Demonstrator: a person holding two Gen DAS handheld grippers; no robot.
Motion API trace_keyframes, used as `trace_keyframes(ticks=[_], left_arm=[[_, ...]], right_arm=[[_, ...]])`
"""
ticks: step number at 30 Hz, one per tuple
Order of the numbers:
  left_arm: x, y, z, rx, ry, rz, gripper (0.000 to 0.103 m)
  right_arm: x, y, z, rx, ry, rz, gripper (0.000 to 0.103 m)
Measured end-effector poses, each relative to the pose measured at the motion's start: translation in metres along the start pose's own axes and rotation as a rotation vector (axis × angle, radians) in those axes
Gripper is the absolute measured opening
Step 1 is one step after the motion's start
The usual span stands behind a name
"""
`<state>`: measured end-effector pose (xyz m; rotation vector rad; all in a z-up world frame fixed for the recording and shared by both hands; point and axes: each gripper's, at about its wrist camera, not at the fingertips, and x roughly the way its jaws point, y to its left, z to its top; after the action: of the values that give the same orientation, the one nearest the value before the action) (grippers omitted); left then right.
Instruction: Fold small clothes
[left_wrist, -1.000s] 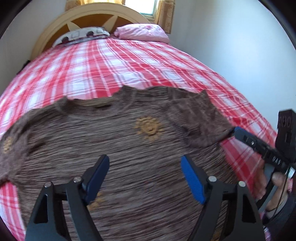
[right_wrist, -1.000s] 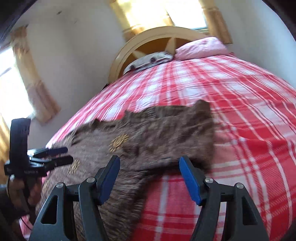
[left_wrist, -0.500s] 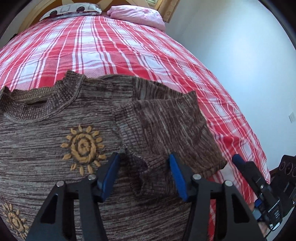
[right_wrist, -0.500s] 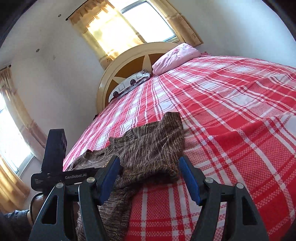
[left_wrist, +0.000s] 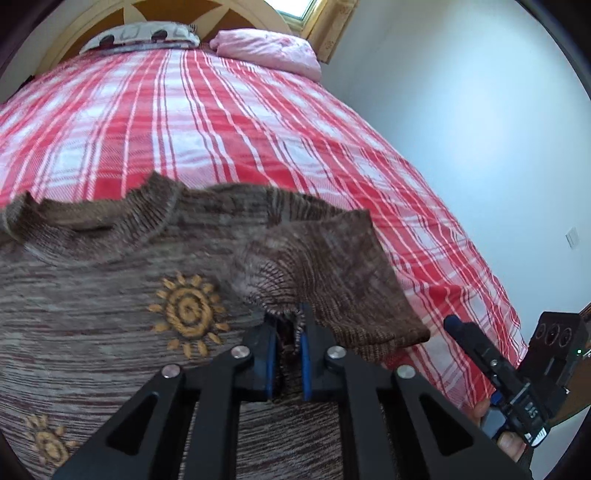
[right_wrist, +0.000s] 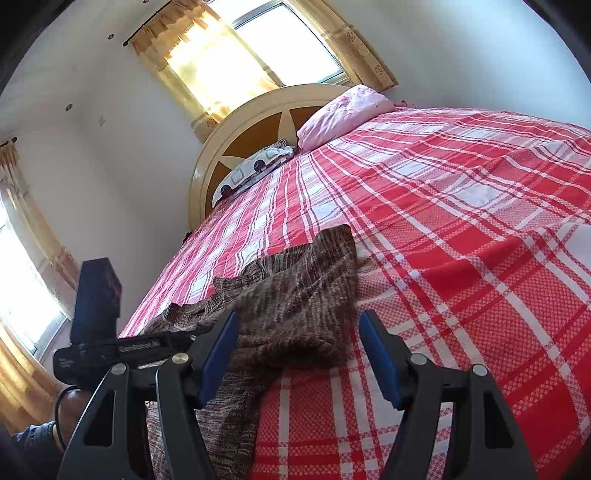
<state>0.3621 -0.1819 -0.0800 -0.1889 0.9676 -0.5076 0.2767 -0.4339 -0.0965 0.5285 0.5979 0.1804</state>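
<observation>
Tongs on the left hand, the left tongs (left_wrist: 287, 334), have just been closing and are now pinched tight on a raised ridge of the brown marled knitted sweater (left_wrist: 110, 314), at the inner edge of its folded-in sleeve (left_wrist: 332, 280), beside the yellow embroidered sun (left_wrist: 188, 312). The sweater is spread flat on the red-and-white checked bedspread (left_wrist: 221, 122), neckline toward the headboard, its body running crosswise before the person. The sleeve lies ahead and to the right of the left tongs, slanting from the shoulder down toward the bed's right edge.

The right tongs (right_wrist: 297, 354) are held wide apart with nothing gripped; the sleeve's outer end (right_wrist: 306, 332) sits directly between and just ahead of the blue pads (right_wrist: 376, 354), near but not pressed. The right tongs are therefore judged the nearer to that free end, the left to the inner fold. The coming fold is judged to depend on both ends being carried together across the sweater's body.
</observation>
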Motion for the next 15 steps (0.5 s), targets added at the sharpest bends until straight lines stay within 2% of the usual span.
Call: trace_keyframes(ticks=[9,15], left_arm=[[-0.039,0.021,0.014,0.081,-0.104,0.094,0.011],[-0.047,0.042,0.007,0.111,-0.109,0.158,0.010]], right_arm=[[0.002,0.000,-0.001,-0.004,0.011,-0.002,0.069],[0.004,0.001,-0.001,-0.008,0.019,-0.002,0.070]])
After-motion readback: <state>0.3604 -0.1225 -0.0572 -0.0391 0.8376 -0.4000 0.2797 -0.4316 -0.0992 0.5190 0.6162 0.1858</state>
